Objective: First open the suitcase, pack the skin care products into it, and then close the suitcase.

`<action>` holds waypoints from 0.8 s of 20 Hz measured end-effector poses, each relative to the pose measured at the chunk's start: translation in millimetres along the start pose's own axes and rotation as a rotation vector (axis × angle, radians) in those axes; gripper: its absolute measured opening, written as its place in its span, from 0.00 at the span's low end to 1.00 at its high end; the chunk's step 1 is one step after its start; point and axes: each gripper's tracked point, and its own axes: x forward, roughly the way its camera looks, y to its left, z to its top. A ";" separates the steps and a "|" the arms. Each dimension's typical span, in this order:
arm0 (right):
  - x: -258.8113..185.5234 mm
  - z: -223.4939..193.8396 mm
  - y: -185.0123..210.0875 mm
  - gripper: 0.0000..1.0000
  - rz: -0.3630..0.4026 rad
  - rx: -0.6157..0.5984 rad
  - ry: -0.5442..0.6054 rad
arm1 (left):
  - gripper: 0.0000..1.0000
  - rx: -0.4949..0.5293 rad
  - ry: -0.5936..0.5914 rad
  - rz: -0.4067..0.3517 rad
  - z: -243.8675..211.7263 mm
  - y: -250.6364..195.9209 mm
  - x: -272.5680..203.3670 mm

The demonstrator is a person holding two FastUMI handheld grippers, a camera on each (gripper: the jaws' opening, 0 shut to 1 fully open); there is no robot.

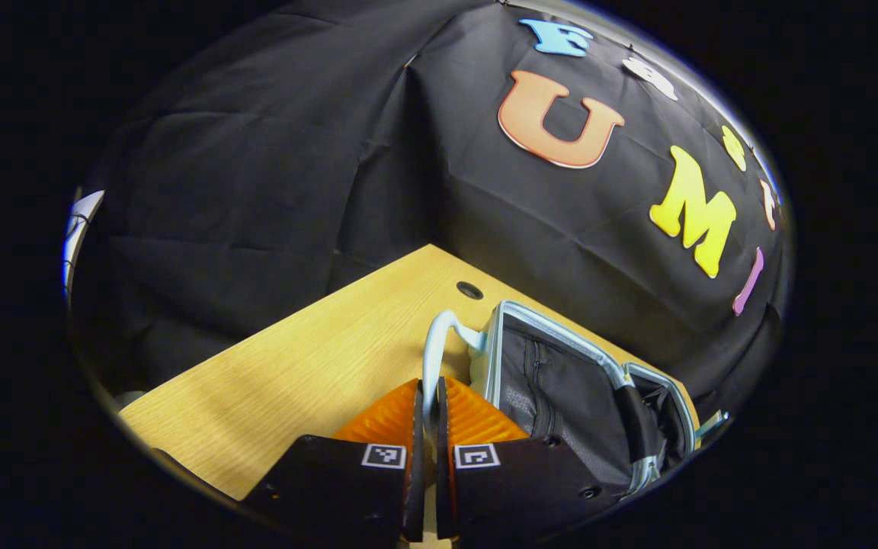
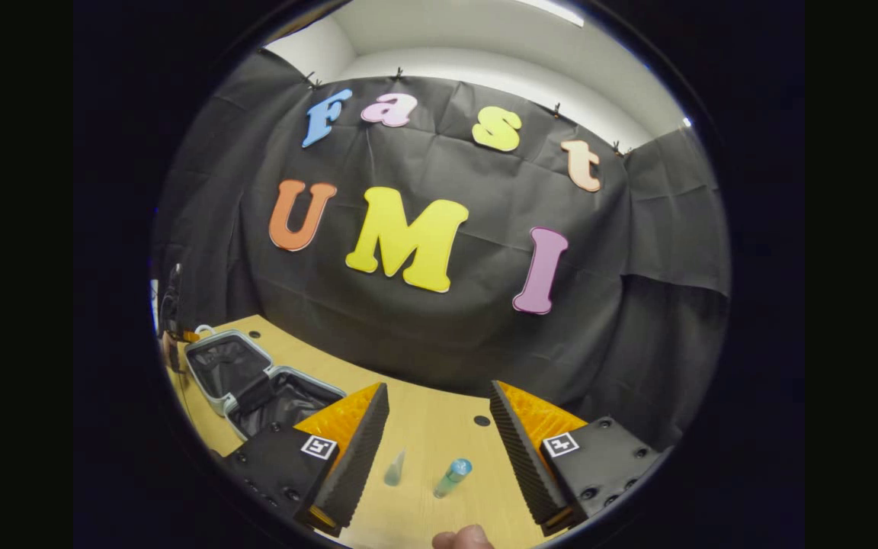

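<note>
The left gripper (image 1: 429, 412) pinches the thin stiff handle (image 1: 434, 347) of the open suitcase (image 2: 256, 381) on the table (image 2: 439, 442), while the right gripper (image 2: 439, 427) waits wide open and empty over two small, light, slippery-looking bottles (image 2: 452, 476), best grabbed around the middle.

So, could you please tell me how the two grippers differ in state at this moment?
The left gripper has its jaws shut on the suitcase handle, while the right gripper has its jaws wide open and holds nothing. The left works at the opened suitcase; the right hangs above two small bottles lying on the table. Both point toward the booth's wall.
</note>
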 end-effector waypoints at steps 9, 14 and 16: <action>-4.4 -10.1 -6.8 0.79 0.009 0.036 0.018 | 0.79 0.064 -0.048 -0.023 31.5 -9.3 -30.5; -4.9 -30.9 -24.9 0.79 -0.002 0.120 0.050 | 0.84 0.257 -0.203 -0.050 101.0 -100.3 -90.6; -5.1 -42.0 -33.9 0.79 0.004 0.137 0.064 | 0.89 0.303 -0.280 -0.040 124.6 -144.8 -114.9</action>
